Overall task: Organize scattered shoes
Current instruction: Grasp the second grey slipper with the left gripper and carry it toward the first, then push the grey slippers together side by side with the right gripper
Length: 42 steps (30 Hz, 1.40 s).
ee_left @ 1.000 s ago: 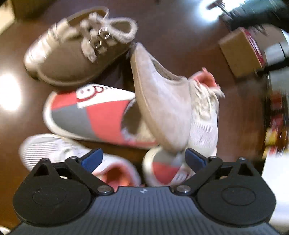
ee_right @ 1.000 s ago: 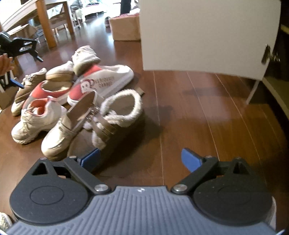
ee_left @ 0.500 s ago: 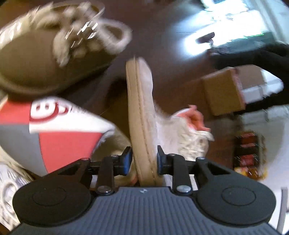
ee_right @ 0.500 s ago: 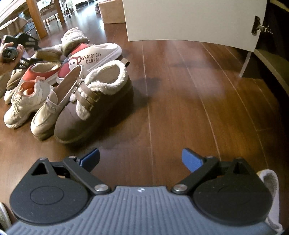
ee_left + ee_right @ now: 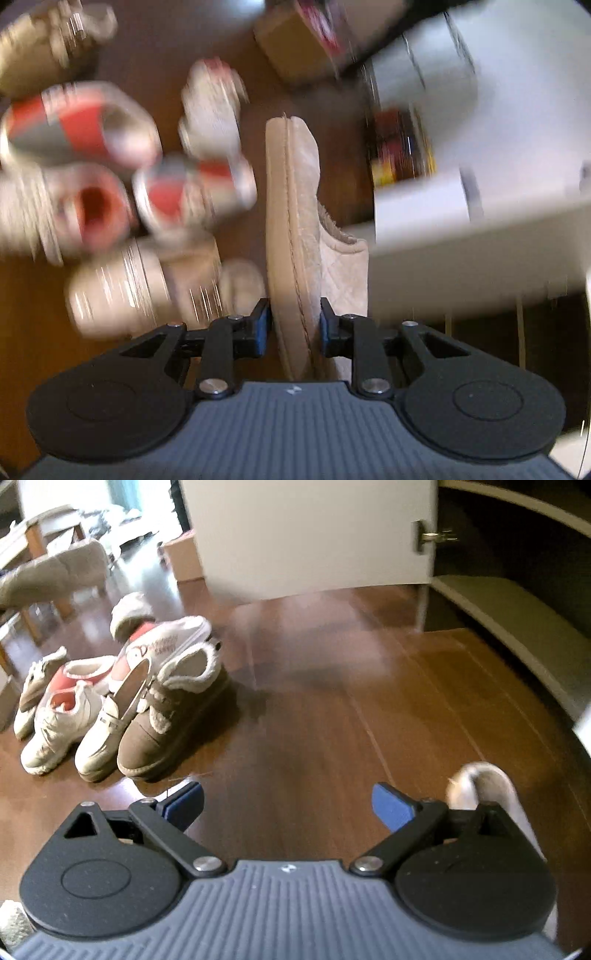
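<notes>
Left wrist view: the left gripper [image 5: 294, 325] is clamped on the beige slipper [image 5: 295, 221] at its sole edge, carrying it on its side above the shoe pile [image 5: 122, 192], clear of the others. The right gripper [image 5: 288, 803] hangs wide open and empty over the floor [image 5: 332, 709], probably free for another shoe; the cabinet shelf [image 5: 509, 602] is close by.

The slipper [image 5: 295, 221] looks like soft beige suede with a stitched sole edge and a quilted cloth lining. The floor [image 5: 369, 709] is dark, glossy wood planks. Left of it, the boot [image 5: 173, 720] is matt brown suede trimmed in woolly fleece. The box [image 5: 184, 559] looks like plain cardboard.
</notes>
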### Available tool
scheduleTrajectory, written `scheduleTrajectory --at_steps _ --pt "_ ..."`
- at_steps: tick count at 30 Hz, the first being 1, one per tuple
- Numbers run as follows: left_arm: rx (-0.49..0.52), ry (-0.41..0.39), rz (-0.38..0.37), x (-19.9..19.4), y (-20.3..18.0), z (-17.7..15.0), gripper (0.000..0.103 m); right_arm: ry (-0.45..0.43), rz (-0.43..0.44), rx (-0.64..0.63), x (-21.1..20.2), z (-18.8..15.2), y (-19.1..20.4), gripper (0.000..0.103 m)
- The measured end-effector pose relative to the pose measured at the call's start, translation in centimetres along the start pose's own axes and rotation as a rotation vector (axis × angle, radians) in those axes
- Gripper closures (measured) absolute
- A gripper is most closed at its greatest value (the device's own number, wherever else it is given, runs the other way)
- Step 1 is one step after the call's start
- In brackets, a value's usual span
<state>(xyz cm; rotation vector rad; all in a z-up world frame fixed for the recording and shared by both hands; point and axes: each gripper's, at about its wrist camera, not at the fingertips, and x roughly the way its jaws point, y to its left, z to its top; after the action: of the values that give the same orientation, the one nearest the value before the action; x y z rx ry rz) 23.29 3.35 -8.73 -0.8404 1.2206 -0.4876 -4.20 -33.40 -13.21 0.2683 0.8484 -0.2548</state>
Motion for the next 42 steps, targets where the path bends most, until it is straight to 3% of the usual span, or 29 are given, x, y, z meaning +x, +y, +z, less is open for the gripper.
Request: scheduleTrajectory --at_steps 7,9,11,13,17,20,22,24,25,28,30,31,33,34,35,40,42 --pt "-0.042 0.297 0.105 10.6 1.7 -14.2 0.07 0.003 -0.097 0.141 -5.4 -3.5 -4.6 0.005" --pt "0.149 0.398 0.287 12.8 0.9 -16.4 0.067 0.02 -0.113 0.187 -6.0 -4.1 -5.8 0.005" --pt "0.297 0.406 0.347 12.9 -0.1 -16.6 0.059 0.035 -0.114 0.243 -6.3 -4.8 -7.0 0.004" --pt "0.537 0.411 0.458 12.6 -1.9 -16.6 0.029 0.067 -0.089 0.28 -5.5 -5.4 -7.1 0.004" --pt "0.75 0.382 0.564 11.4 -3.5 -15.8 0.027 0.158 0.023 0.312 -2.0 -6.3 -4.6 0.004" --pt "0.761 0.356 0.584 10.3 -3.4 -14.9 0.027 0.22 0.125 0.271 1.9 -7.3 -0.6 0.006" --pt "0.736 0.342 0.586 9.9 -2.8 -14.6 0.027 0.215 0.108 0.194 4.9 -7.7 2.1 0.014" --pt "0.708 0.354 0.592 10.1 -2.5 -14.6 0.027 0.216 0.083 0.126 7.6 -7.8 3.6 0.055" --pt "0.705 0.362 0.597 10.4 -2.6 -14.6 0.027 0.226 0.072 0.098 8.6 -7.9 3.9 0.087" --pt "0.744 0.388 0.605 11.2 -2.7 -15.6 0.027 0.24 0.089 0.029 8.8 -7.2 2.4 0.088" --pt "0.783 0.386 0.586 11.6 -2.7 -16.3 0.027 0.229 0.052 -0.074 7.5 -7.0 0.4 0.087" --pt "0.806 0.383 0.578 11.9 -2.9 -16.7 0.027 0.226 0.025 -0.128 7.0 -7.1 -0.6 0.081" --pt "0.852 0.381 0.568 12.3 -2.9 -18.0 0.027 0.223 -0.053 -0.18 6.0 -8.0 -2.9 0.051" --pt "0.868 0.385 0.566 12.4 -2.5 -18.8 0.027 0.218 -0.076 -0.175 5.4 -8.4 -4.1 0.03" --pt "0.895 0.399 0.563 12.5 -2.4 -19.7 0.027 0.211 -0.081 -0.149 4.6 -8.8 -5.3 0.029" --pt "1.013 0.462 0.569 13.4 -1.9 -22.9 0.027 0.154 -0.051 -0.084 4.3 -10.4 -6.8 0.031" --pt "1.028 0.464 0.578 13.6 -1.8 -23.2 0.027 0.164 -0.025 -0.076 5.4 -10.6 -6.4 0.074"
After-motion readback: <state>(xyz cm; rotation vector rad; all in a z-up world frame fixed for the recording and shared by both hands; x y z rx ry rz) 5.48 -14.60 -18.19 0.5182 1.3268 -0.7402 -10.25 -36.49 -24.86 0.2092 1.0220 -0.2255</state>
